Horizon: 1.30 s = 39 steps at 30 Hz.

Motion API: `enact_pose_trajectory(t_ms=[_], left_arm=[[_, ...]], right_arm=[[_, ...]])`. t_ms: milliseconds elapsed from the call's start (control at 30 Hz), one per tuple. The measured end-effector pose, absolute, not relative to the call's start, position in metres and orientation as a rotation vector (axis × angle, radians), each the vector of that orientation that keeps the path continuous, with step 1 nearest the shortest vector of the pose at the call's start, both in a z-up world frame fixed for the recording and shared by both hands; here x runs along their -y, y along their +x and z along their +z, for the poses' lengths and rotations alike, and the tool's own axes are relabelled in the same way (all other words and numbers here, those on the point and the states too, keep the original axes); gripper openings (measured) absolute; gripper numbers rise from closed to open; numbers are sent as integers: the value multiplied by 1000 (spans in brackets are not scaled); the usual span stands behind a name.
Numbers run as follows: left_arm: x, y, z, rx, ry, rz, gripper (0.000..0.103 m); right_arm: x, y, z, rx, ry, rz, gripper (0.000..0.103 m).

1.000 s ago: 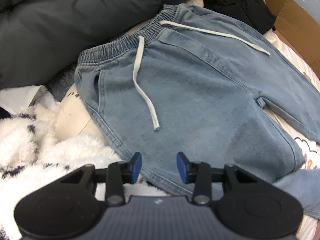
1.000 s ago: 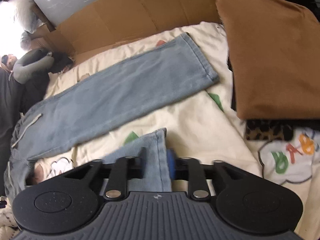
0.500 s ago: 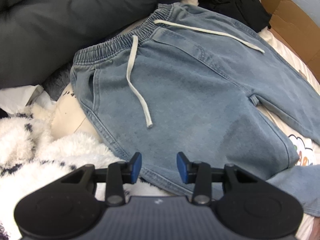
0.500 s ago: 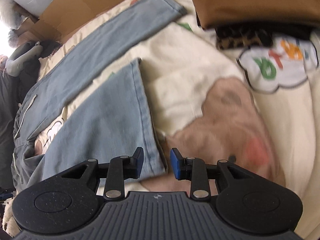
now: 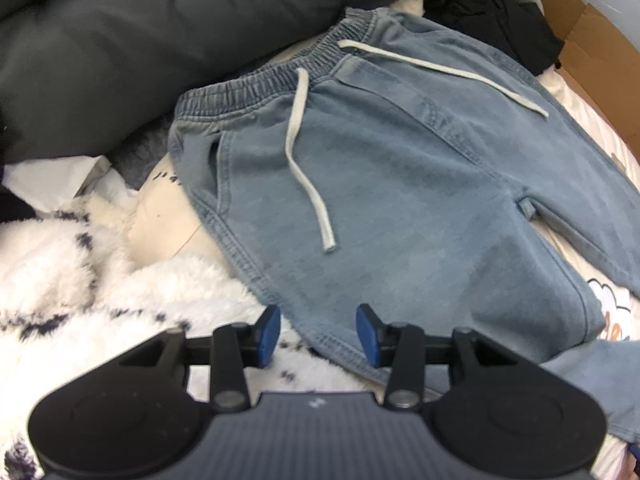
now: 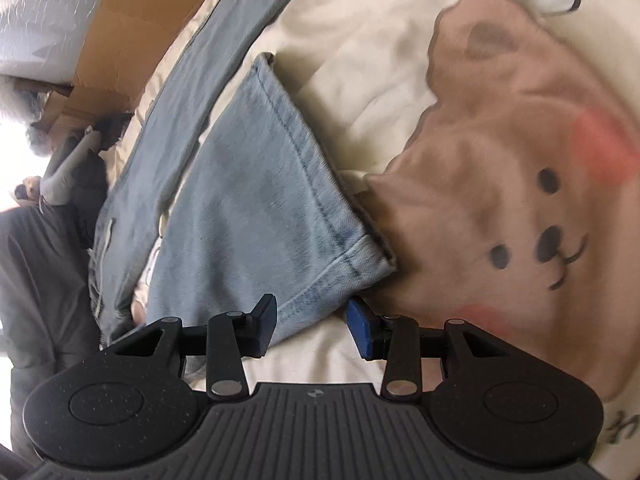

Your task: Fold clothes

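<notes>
Both claws (image 5: pixel 318 334) (image 6: pixel 312 326) gape over soft denim trousers (image 5: pixel 400 184) (stitched hems).

jeans (image 5: pixel 400 184) flat on sheet (image 6: pixel 360 52) | fuzzy blanket (image 5: pixel 100 288) left | cardboard (image 5: pixel 592 52) behind-right

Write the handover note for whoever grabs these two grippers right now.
Left gripper: open, empty, over the near side seam of the jeans at hip level, above the fluffy white blanket.
Right gripper: open, empty, jaws astride the hem corner of the near trouser leg, not closed on it.
Jeans lie flat, front up, on the cartoon-print sheet; waistband by the dark grey bedding, drawstring loose, legs spread apart.
Done: jeans laid out. No fold is visible.
Left: grip the hem and side seam, probably bring one leg over the other, then fold lengthwise.
</notes>
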<state>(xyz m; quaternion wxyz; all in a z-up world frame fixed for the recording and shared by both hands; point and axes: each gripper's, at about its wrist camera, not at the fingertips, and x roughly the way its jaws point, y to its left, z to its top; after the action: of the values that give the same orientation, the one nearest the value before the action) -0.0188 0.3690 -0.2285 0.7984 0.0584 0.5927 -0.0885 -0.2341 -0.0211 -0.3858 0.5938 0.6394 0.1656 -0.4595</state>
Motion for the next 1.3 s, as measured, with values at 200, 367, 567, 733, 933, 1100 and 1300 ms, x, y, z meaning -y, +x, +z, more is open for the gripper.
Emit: enact_pose_trajectory(t_ms=[200,367,567,733,933,1100,1300], left_arm=[[-375,-19,-225,-1266,135,-185,47],[-374,-20,-226,-1262,155,-190,49],[-372,-21,-230,-1274,125,-204,49],[-368,-19,-234,-1285,118,-213,49],[-368,-16,-238,-1287,105,-208,49],[-373,-14,-245,-1301,70,-176,49],[-377,-8,-251,-1289,43,-170,49]], right_arm=[[24,-236,-387,-249,1534,-1066,45],[17,-248,-375,-106,1518,-1023,45],[20,-248,-378,-78,1523,-1021,45],[29,-242,-385,-132,1518,-1049,45],[35,-244,-398,-198,1537,-1140,44],[38,-236,-385,-343,1409,-1200,8],[24,-232,-340,-490,1281,-1194,7]])
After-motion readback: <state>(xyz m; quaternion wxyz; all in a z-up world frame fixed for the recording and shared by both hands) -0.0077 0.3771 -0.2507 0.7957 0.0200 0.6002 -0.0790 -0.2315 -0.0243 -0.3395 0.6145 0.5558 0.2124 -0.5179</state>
